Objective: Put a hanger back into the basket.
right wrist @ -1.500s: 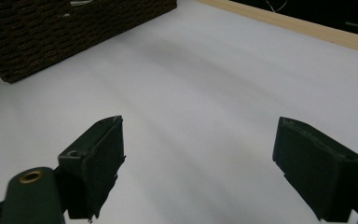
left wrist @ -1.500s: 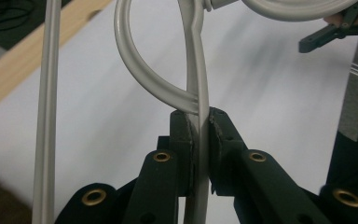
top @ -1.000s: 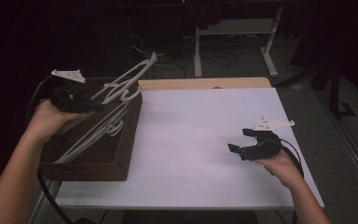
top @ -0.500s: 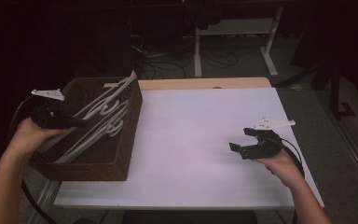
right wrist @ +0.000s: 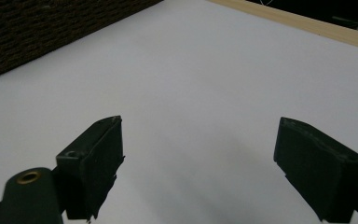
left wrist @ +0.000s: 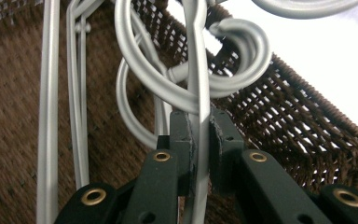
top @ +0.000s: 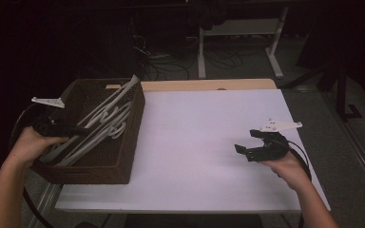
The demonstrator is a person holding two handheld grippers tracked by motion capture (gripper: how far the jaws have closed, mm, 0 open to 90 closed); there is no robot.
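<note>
Left tool (top: 71, 129): at the 9 o'clock edge of the counter in the high view, held in the person's left hand (top: 31, 145) over the basket; its jaws point toward 3 o'clock there. In the left gripper view the same left tool (left wrist: 200, 140) has its two black jaws pressed together on a thin white rod of one hanger.

Pinched hanger (left wrist: 198, 93): white; the gripped rod runs straight up the left gripper view, from 6 o'clock to 12 o'clock, passing between the jaws and crossing a curved hook just above them.

Hangers (top: 102, 121): a bundle of white ones lying in the basket. Their long axis runs slantwise from 7 o'clock near the left hand up to 1 o'clock, where the far ends rest on and poke just past the basket's far right corner. Curled hooks sit near the middle of the bundle.

Basket (top: 88, 171): dark brown, woven, rectangular, on the counter's 9 o'clock side, its long side running from 6 to 12 o'clock.

Right tool (top: 252, 142): at the 4 o'clock part of the counter, in the person's right hand (top: 287, 166), well apart from the basket. Its jaws are spread wide with nothing between them and point toward 9 o'clock; the right gripper view shows the right tool (right wrist: 198, 163) above bare surface.

Counter (top: 204, 142): white top with a pale wooden strip along its 12 o'clock edge.
</note>
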